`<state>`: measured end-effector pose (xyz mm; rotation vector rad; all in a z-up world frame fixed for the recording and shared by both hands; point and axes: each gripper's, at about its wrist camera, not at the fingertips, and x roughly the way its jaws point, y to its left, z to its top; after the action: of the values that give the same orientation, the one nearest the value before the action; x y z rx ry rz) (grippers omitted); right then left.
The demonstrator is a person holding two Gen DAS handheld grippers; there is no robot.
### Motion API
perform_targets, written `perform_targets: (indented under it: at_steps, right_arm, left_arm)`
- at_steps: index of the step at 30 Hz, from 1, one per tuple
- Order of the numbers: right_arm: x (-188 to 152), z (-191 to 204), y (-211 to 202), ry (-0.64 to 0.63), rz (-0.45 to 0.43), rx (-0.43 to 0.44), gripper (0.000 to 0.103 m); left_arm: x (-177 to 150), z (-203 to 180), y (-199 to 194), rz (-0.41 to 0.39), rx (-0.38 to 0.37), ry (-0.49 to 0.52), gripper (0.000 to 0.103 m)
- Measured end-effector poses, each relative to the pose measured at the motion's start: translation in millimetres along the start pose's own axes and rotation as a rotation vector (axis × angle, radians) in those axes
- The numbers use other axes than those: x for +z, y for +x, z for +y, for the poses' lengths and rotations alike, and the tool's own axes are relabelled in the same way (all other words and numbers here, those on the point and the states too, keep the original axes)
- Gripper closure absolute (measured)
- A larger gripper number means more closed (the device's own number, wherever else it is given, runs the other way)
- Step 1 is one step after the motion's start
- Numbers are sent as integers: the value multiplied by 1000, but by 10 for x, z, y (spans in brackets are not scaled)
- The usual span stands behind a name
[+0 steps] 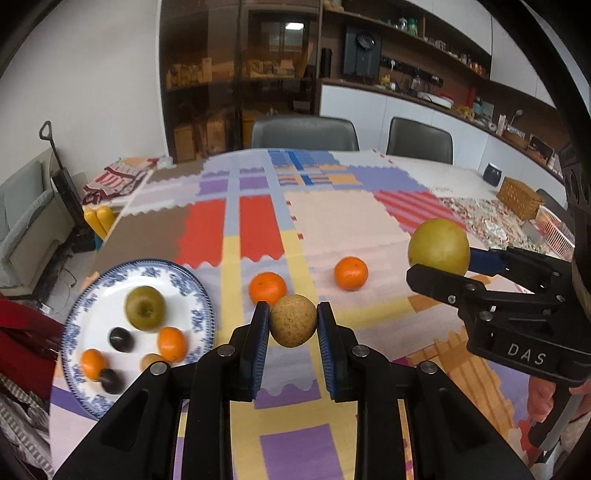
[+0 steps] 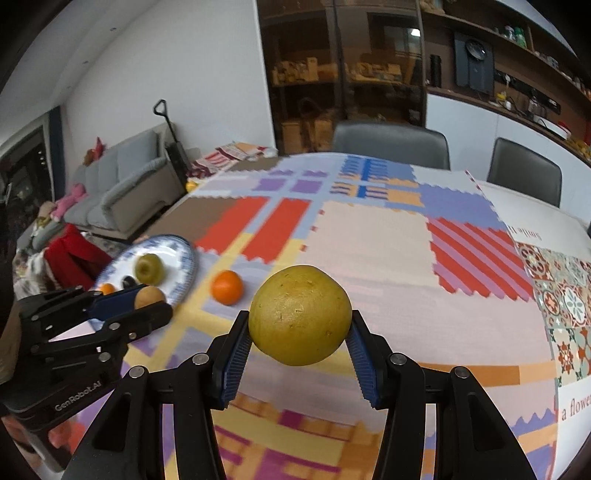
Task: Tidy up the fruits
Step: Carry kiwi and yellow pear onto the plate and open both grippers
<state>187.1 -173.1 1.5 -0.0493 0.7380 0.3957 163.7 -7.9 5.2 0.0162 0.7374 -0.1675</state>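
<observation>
Both grippers carry fruit toward the plate point(image 1: 201, 291): left gripper point(image 1: 293, 325) clenches a brown fruit point(image 1: 293, 320), right gripper point(image 2: 300, 332) a yellow-green fruit point(image 2: 300, 314), right of the plate; set them into bare spots gently.

Plate point(image 2: 184, 258) in right wrist view is motion-blurred, its near edge hidden behind the left gripper point(image 2: 147, 304). In left wrist view, plate point(image 1: 201, 295) lower rim covered by gripper body; one tan fruit point(image 1: 151, 361) on it half hidden. Pink basket point(image 1: 554, 229) cut off behind right gripper's body. Shelf items point(image 1: 436, 26) too small to identify. Hand point(image 1: 543, 398) mostly out of frame.
</observation>
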Motion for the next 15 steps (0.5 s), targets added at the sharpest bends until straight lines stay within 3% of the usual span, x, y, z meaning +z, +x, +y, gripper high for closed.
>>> perform_targets:
  at_steps: [15]
  right_arm:
    - [309, 783, -48, -93, -51, 120, 51]
  left_arm:
    - [-95, 646, -459, -63, 90, -47, 77]
